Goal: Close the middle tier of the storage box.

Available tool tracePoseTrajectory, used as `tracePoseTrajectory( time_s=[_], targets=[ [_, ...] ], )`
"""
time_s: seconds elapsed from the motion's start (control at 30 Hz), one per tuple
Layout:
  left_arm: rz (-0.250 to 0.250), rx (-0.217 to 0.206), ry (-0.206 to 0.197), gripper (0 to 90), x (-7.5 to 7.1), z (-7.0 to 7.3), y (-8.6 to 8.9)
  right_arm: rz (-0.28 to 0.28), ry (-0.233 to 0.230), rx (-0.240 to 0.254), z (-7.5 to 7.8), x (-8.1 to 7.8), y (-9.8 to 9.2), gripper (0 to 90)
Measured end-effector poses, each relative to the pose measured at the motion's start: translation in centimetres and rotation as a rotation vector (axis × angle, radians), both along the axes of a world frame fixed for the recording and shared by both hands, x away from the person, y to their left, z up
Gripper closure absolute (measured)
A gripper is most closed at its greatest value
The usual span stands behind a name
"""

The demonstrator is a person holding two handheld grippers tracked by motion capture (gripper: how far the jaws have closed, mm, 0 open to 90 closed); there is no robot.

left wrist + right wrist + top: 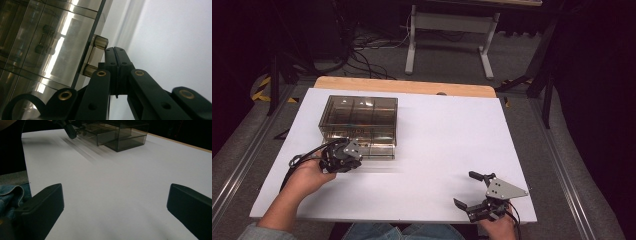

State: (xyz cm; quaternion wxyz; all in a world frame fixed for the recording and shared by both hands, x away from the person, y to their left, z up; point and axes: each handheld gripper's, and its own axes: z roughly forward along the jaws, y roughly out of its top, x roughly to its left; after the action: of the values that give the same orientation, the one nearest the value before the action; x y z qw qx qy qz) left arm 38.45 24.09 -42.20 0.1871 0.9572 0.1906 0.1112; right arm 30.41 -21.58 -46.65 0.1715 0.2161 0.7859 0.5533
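One smoked, see-through plastic organiser box (359,120) with inner dividers sat on the white worktop (437,145), towards its far-left corner, its long axis running roughly parallel to the far edge. One small cylindrical handle (96,55) stuck out from its near face, towards the person. Two black two-jaw grippers were in hand. The left gripper (115,53) sat at the box's near side, jaws pressed together with nothing between them, tips just beside the handle. The right gripper (469,189) rested near the worktop's near-right corner, jaws spread wide and empty.
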Motion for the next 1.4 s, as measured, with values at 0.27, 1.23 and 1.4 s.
tracePoseTrajectory(
  time_s=[0.27,1.23,1.4],
  targets=[
    [0.018,-0.007,-0.016,89.6,0.3,0.2,0.2,0.002,0.004,-0.002,-0.1,0.0,0.1,1.5],
    [0.124,-0.062,-0.091,89.6,2.1,0.5,0.9,0.002,0.010,-0.004,-0.1,0.1,0.1,1.4],
    [0.142,-0.072,-0.098,89.6,2.4,0.5,1.1,0.002,0.009,-0.002,-0.1,0.1,0.1,1.4]
  ],
)
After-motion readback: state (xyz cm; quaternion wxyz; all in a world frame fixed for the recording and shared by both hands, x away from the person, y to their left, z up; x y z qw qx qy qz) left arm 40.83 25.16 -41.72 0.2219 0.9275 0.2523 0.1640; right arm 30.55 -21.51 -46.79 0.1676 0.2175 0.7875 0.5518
